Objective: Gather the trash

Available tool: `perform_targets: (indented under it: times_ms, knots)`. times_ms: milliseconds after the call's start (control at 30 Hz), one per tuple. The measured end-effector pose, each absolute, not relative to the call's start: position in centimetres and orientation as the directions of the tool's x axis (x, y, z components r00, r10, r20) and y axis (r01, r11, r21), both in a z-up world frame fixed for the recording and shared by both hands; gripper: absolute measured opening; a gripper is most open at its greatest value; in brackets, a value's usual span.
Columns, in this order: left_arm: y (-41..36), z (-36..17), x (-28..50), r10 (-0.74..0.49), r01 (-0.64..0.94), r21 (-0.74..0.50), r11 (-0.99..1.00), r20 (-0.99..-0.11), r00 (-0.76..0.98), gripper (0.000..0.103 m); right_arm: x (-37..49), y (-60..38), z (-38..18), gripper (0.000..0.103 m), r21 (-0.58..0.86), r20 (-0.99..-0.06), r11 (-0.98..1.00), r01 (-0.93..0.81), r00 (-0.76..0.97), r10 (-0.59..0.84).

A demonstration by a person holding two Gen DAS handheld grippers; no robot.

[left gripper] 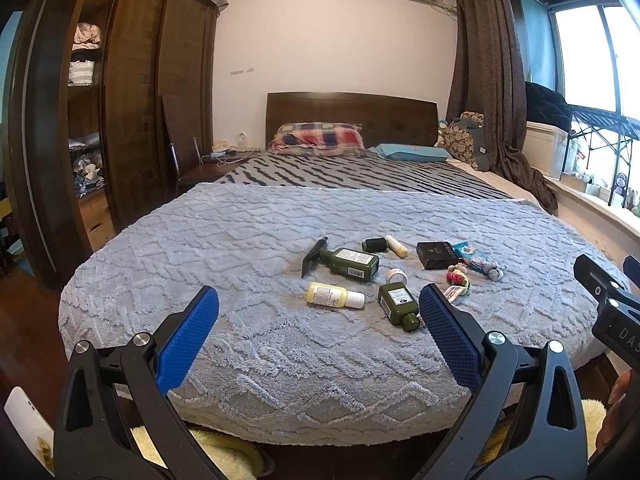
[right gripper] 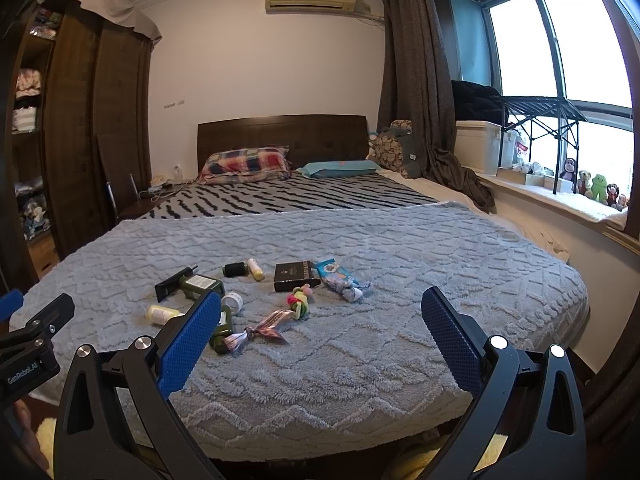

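Note:
Clutter lies on the grey-blue blanket [left gripper: 260, 344] near the bed's foot. There is a large dark green bottle [left gripper: 352, 263], a small green bottle [left gripper: 398, 306], a yellow bottle with a white cap [left gripper: 334, 295], a black box [left gripper: 438, 255], a blue wrapper [right gripper: 338, 278] and a patterned ribbon [right gripper: 260, 330]. My left gripper [left gripper: 318, 320] hovers open just short of the yellow bottle and the small green bottle, nothing between its fingers. My right gripper [right gripper: 320, 322] is open above the blanket, with the ribbon and a colourful knotted toy [right gripper: 300, 300] ahead of it.
A dark wooden wardrobe [left gripper: 132, 112] with open shelves stands left. A chair [left gripper: 188, 152] sits beside the headboard. Pillows [left gripper: 318, 140] lie at the bed's far end. A window ledge [right gripper: 560, 196] with plush toys runs along the right, beside a brown curtain [right gripper: 416, 80].

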State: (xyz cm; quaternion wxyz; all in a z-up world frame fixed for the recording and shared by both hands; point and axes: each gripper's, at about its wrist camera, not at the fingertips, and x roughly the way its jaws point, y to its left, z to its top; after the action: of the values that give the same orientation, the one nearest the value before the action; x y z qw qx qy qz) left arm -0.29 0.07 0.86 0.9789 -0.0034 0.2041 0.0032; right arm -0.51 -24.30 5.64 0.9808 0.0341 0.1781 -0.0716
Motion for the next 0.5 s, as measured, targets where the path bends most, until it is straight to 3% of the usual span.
perform_targets:
  times_ms: [500]
  knots:
    - [0.3, 1.02, -0.38, 0.008, -0.011, -0.004, 1.0, -0.397, 0.918, 0.095, -0.47, -24.06, 5.66, 0.1, 0.041, -0.35, 0.988, 0.149, 0.928, -0.125]
